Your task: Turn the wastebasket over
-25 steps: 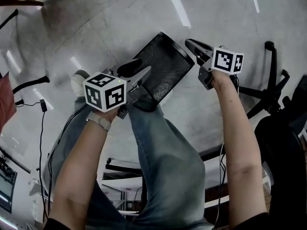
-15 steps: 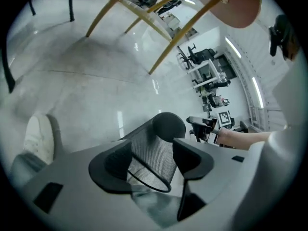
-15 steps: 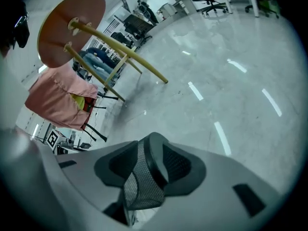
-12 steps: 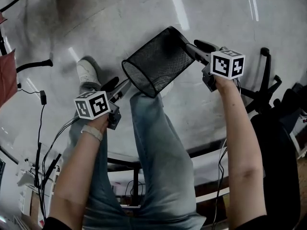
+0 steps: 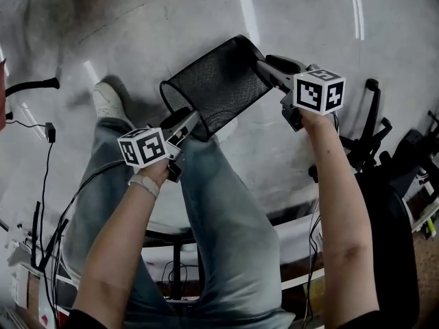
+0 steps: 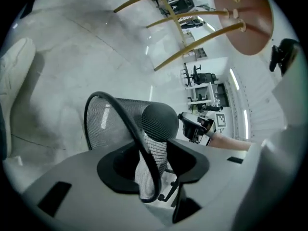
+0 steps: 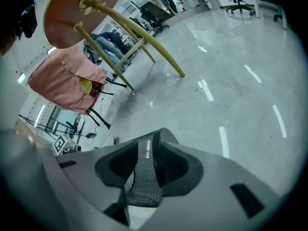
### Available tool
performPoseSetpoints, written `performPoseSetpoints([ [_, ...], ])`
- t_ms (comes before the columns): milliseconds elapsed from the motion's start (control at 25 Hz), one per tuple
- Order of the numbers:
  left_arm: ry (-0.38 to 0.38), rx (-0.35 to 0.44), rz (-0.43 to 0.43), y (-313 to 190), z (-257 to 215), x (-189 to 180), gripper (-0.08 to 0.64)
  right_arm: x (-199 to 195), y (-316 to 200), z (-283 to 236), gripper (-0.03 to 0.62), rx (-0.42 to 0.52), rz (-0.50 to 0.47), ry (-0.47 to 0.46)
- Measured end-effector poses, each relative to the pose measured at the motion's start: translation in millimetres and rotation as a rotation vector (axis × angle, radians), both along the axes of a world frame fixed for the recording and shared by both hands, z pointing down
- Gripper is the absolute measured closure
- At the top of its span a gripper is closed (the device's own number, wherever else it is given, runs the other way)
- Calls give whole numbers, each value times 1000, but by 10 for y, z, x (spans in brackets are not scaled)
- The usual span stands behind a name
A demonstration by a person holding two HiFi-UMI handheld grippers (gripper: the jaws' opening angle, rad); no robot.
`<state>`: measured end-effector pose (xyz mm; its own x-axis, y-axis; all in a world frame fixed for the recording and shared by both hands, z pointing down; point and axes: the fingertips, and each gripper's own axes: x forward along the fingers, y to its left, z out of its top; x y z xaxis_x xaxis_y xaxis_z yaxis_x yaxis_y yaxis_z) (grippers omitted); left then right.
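Mid-flip: wastebasket point(image 5: 216, 84) sideways in the air, left gripper point(image 5: 191, 120) jaws just closed onto its rim, right gripper point(image 5: 266, 67) onto the base mesh. Next, I'd guess, roll it mouth-down.

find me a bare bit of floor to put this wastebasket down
Bare floor lies beyond the wastebasket, and between it and the chair base. Crowded nearer: shoe, legs, cables at left.

Office: swivel chairs point(image 7: 155, 12), desks point(image 6: 204, 87), polished floor point(image 5: 137, 40).
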<state>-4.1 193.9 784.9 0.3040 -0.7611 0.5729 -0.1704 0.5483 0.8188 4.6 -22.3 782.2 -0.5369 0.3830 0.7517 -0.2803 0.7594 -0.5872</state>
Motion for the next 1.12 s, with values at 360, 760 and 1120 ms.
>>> performPoseSetpoints([
  [360,-71,73,79,-360,-511,-124,525,192,-193,-135,440,39,127,8],
  [760,-245,55,338,-1357,-901,-178,532,988,-479,-819,440,79,397,-72],
  [1120,-200,91,403,-2439,-898,564,443,2275,-294,-1074,440,108,671,-63],
])
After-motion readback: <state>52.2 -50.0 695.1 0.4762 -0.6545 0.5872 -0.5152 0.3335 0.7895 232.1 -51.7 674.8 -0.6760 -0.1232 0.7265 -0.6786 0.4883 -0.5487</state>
